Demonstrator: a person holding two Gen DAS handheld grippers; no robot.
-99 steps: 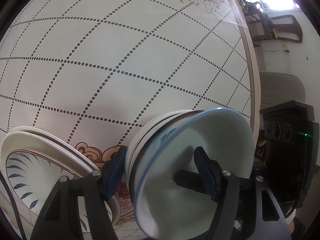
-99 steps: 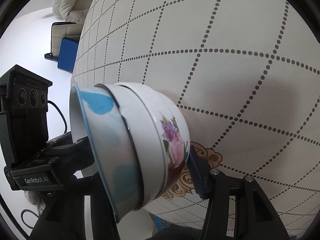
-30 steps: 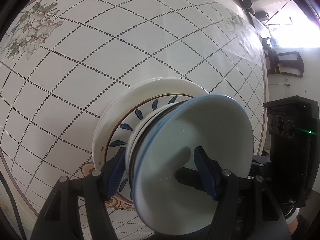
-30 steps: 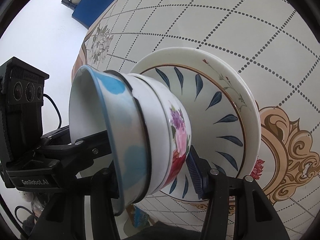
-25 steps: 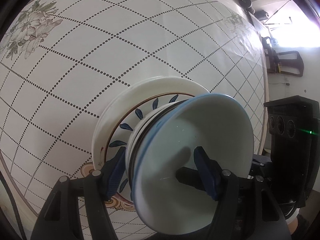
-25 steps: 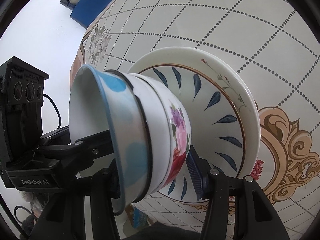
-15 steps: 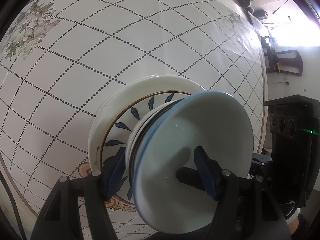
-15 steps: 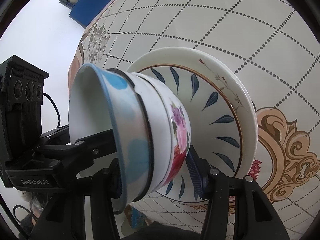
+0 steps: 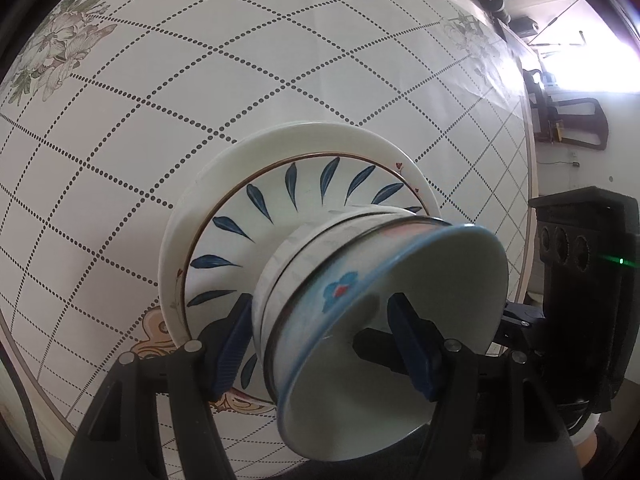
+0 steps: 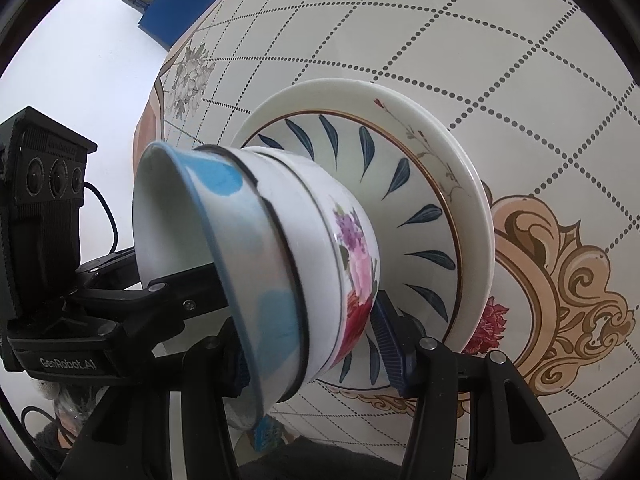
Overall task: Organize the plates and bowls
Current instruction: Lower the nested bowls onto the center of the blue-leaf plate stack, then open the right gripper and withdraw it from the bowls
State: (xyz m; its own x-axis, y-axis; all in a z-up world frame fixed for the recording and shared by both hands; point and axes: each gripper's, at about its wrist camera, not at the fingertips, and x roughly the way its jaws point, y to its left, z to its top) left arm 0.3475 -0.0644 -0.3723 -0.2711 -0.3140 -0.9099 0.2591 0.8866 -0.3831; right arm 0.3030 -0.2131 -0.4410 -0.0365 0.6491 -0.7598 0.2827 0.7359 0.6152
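Note:
A stack of nested bowls (image 9: 360,280) hangs tilted over two stacked plates (image 9: 224,168), both grippers holding its rim. The inner bowl (image 10: 224,184) is white with blue patches; the outer bowl (image 10: 352,248) bears pink and red flowers. My left gripper (image 9: 322,338) is shut on the stack's wall, one pad inside and one outside. My right gripper (image 10: 314,356) is shut on the opposite side, its right pad (image 10: 384,340) on the flowered bowl. The top plate (image 10: 400,184) has blue leaf strokes. The stack's base lies close to the plate's centre; contact is hidden.
The plates lie on a white tablecloth (image 9: 160,80) with dotted diamonds, grey flower prints and a tan scroll motif (image 10: 560,260). The table edge (image 9: 528,160) runs at the right. On the floor beyond stand a blue box (image 10: 180,12) and a black chair frame (image 9: 576,120).
The bowl stack came from over bare cloth to above the plates. In the last second it tipped and came nearer the top plate; both grips are unchanged.

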